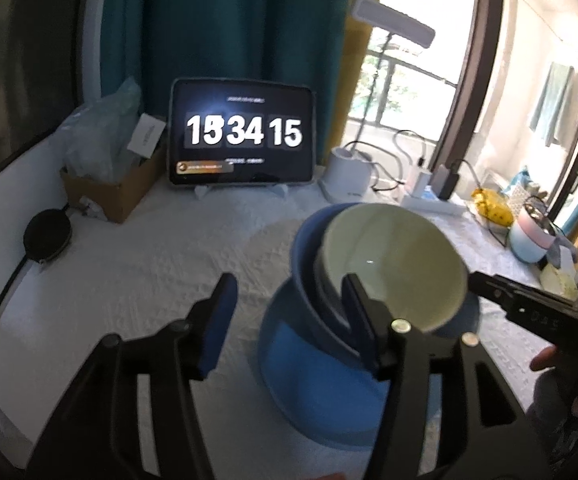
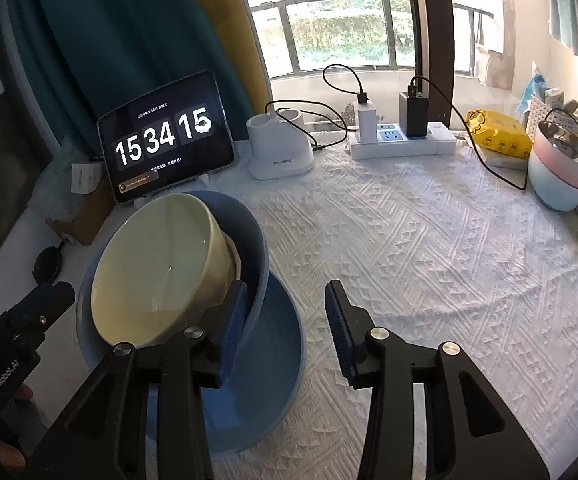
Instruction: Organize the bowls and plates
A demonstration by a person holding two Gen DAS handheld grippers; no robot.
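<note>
A cream bowl (image 1: 393, 264) sits nested in a blue bowl (image 1: 309, 264), and both lean tilted on a blue plate (image 1: 321, 376) on the white tablecloth. My left gripper (image 1: 289, 284) is open, its right finger in front of the bowls' near rim and its left finger over bare cloth. In the right wrist view the cream bowl (image 2: 157, 268), blue bowl (image 2: 255, 240) and plate (image 2: 265, 368) lie at lower left. My right gripper (image 2: 287, 288) is open; its left finger stands beside the blue bowl's rim and nothing is between the pads.
At the back stand a tablet clock (image 2: 165, 140), a cardboard box (image 1: 113, 188), a white holder (image 2: 279, 148) and a power strip (image 2: 401, 142) with chargers and cables. A yellow packet (image 2: 497, 136) and a pink-and-blue bowl (image 2: 561, 172) sit far right. A black disc (image 1: 47, 236) lies left.
</note>
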